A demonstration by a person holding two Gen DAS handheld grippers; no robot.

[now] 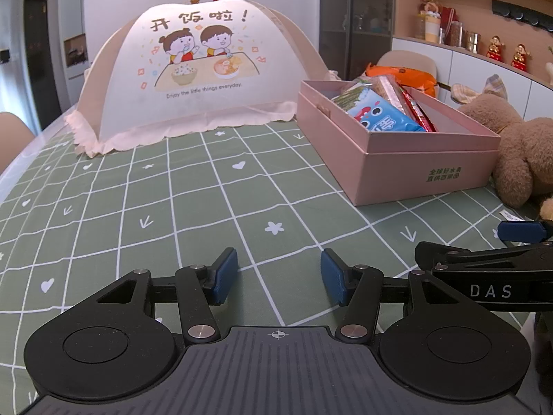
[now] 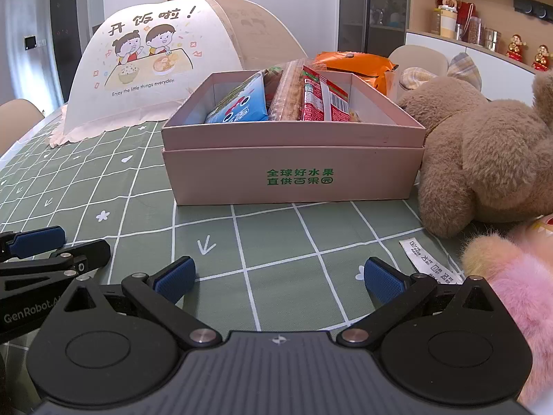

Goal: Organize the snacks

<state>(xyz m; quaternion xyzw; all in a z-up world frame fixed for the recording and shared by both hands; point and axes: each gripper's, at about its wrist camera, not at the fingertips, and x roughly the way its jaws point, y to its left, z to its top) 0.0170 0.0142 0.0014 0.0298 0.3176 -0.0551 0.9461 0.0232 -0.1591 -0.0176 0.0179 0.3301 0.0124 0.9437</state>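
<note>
A pink cardboard box [image 2: 293,173] stands on the green checked tablecloth, also in the left wrist view [image 1: 414,169] at the right. In it stand a blue snack pack [image 2: 242,105], a clear cracker pack [image 2: 290,93] and a red snack pack [image 2: 318,100]. An orange bag [image 2: 356,64] lies behind the box. My left gripper [image 1: 279,275] is open and empty, low over the cloth, left of the box. My right gripper [image 2: 279,278] is open and empty, in front of the box. Each gripper's side shows in the other's view.
A white mesh food cover [image 1: 193,76] stands at the back left. A brown plush bear [image 2: 484,152] lies right of the box, a pink plush toy [image 2: 518,290] beside my right gripper. Shelves with jars line the right wall.
</note>
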